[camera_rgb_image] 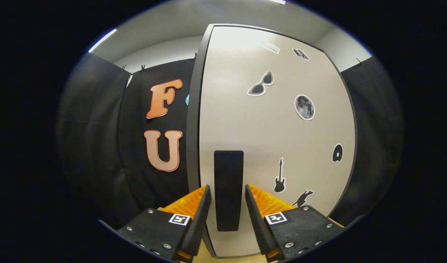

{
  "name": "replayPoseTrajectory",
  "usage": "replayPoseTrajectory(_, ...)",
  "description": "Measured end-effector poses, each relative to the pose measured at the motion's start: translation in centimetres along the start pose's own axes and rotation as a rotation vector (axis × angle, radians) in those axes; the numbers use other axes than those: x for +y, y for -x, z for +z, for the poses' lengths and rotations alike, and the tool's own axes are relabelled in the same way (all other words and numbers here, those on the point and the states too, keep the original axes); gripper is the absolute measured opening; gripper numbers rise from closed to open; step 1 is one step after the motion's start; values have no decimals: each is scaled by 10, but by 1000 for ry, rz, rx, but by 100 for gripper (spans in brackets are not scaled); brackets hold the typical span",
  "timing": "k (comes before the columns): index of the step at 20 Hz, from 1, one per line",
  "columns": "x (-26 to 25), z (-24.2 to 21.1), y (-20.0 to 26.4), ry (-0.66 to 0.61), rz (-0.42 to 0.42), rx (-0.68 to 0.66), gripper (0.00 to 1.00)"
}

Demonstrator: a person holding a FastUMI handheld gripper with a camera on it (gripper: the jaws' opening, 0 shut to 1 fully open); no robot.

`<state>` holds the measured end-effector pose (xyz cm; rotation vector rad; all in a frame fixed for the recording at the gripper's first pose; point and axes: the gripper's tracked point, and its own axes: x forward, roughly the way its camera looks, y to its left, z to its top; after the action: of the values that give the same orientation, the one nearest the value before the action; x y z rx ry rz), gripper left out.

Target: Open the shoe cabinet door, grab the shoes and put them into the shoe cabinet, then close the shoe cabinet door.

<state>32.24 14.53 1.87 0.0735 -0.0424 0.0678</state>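
Note:
The shoe cabinet door point(289, 138) is a pale panel with a dark edge, standing upright right in front of me. Its black vertical handle point(228, 164) runs down between my fingers. My gripper point(227, 188) has narrowed to the handle's width, and each fingertip presses against one side of the handle. The door's dark left edge point(193, 120) shows as a thick band, so I see the panel slightly from the side. No shoes are visible, and the door hides the cabinet's inside.
Several black stickers dot the door: sunglasses point(260, 84), a moon point(304, 107), a guitar point(280, 176). The booth's black cloth wall point(99, 138) hangs to the left of the door and also past its right edge. A light wooden surface point(205, 254) shows below the fingers.

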Motion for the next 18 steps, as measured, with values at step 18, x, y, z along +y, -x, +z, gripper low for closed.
replayPoseTrajectory(18,-48,2,112,-55,8,52,20)
